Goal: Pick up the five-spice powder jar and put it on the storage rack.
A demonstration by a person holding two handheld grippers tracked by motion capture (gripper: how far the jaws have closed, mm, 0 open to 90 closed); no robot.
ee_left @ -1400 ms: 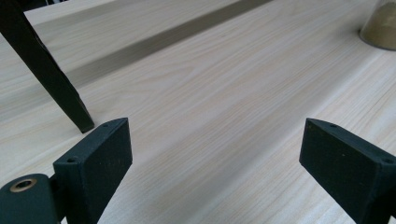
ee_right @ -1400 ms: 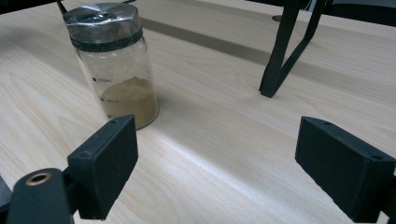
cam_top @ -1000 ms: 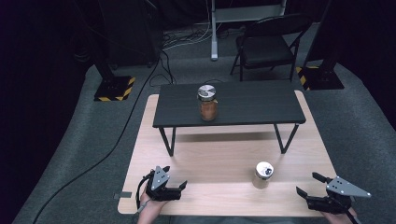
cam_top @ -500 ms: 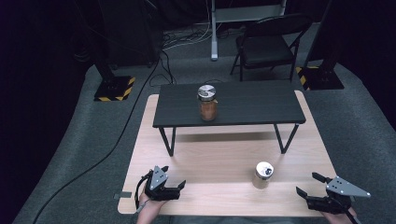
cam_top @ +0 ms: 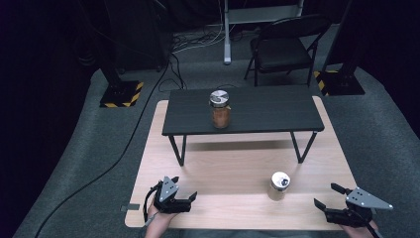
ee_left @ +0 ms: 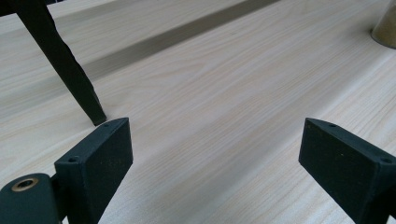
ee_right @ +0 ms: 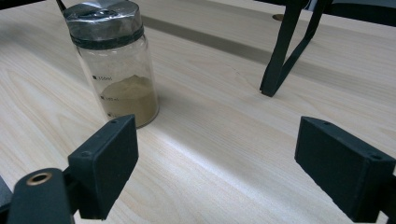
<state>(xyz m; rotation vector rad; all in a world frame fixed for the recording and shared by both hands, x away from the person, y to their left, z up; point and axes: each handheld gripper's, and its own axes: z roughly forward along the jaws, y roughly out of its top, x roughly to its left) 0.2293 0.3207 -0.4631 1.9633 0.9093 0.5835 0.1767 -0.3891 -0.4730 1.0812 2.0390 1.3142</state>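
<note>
A glass jar (cam_top: 279,186) (ee_right: 116,70) with a silver lid and tan powder stands on the wooden table (cam_top: 233,168), front right. A second jar (cam_top: 220,109) with reddish-brown contents stands on the small black bench (cam_top: 277,111) farther back. My left gripper (cam_top: 190,200) (ee_left: 212,154) rests open at the front left edge, nothing between its jaws. My right gripper (cam_top: 327,196) (ee_right: 217,158) is open at the front right; the tan jar stands ahead of its left jaw, apart from it.
The bench's black legs (cam_top: 178,148) (ee_right: 280,56) (ee_left: 65,65) stand on the wooden table. Beyond the table are a black folding chair (cam_top: 285,47), two stand bases with yellow-black stripes (cam_top: 119,94) (cam_top: 341,82), and cables (cam_top: 99,173) on the grey carpet.
</note>
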